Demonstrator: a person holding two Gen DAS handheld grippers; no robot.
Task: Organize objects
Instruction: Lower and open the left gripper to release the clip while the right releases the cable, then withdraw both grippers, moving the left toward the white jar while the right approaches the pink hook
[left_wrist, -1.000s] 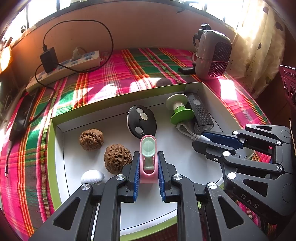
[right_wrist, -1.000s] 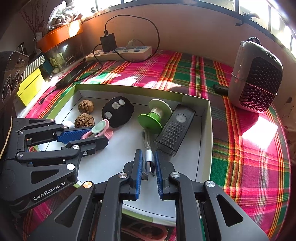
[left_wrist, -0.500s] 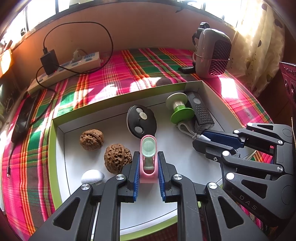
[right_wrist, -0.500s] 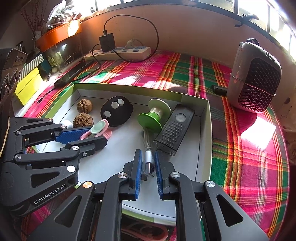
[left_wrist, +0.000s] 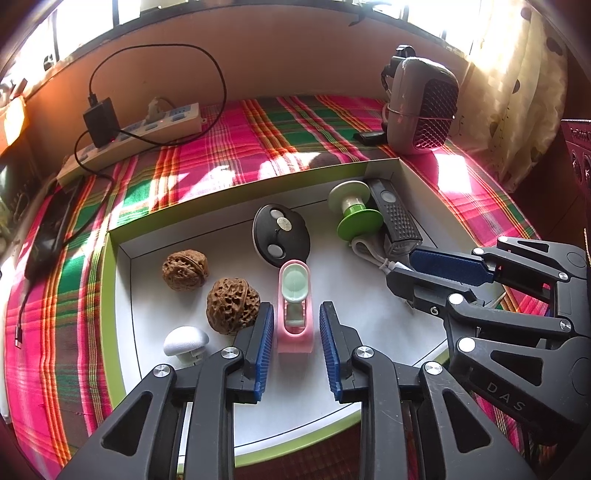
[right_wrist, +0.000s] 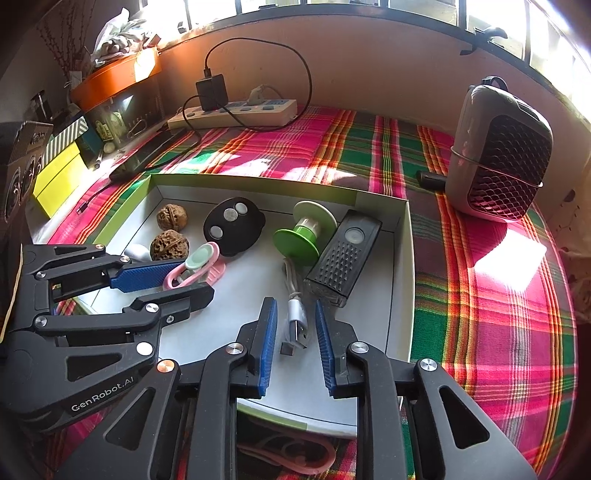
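My left tongs stand apart, blue pads either side of the pink clip without touching it; it lies in the white tray, with a walnut at its nine o'clock. My right tongs are apart too, astride the USB plug, the grey remote at one o'clock.

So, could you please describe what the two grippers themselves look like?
Both the left gripper and the right gripper are black skeletal frames with triangular cut-outs, silver rivets and ribbed blue finger pads. White lettering marks their sides: "GenRobot.AI" on the left, "DAS" on the right.
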